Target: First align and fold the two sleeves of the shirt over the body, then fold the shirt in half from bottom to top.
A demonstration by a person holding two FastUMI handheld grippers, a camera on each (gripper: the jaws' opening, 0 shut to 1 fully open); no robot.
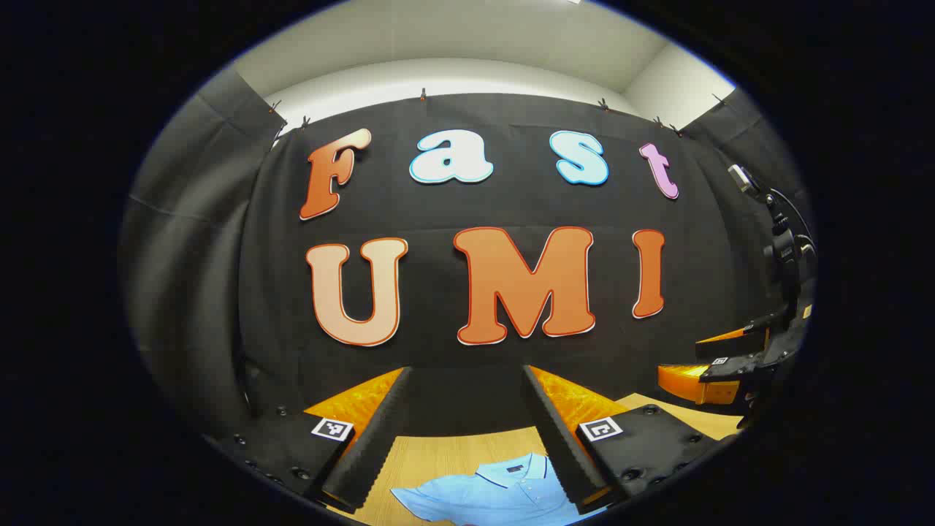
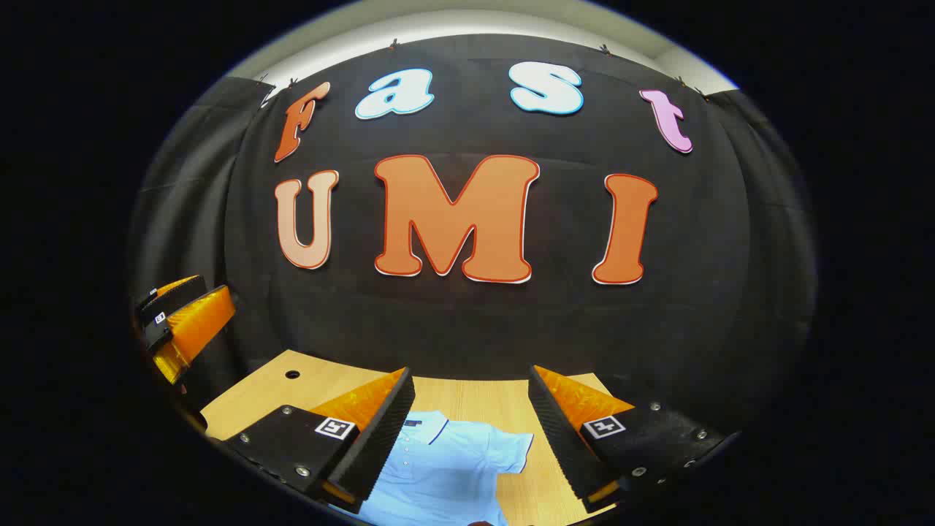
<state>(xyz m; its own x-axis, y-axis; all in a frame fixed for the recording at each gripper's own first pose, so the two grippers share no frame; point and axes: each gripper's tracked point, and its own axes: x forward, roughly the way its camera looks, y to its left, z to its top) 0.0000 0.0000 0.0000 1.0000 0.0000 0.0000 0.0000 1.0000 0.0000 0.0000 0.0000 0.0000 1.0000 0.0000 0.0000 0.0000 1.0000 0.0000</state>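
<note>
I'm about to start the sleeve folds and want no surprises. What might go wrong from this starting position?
Both grippers, left and right, are held open above the light blue shirt, which lies flat and unfolded on the wooden table.

1. The right gripper view shows a sleeve lying near the table's right edge; a loose pinch might drag it off.
2. Grabbing the collar instead of a sleeve would probably bunch the body.

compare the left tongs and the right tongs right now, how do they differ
The left tongs frame the collar of the shirt; the right tongs frame a short sleeve beside the collar. The left tongs look at the back wall higher, with ceiling in sight, so they seem tipped up more than the right tongs. Both are open, hold nothing, and hang above the wooden table.
</note>
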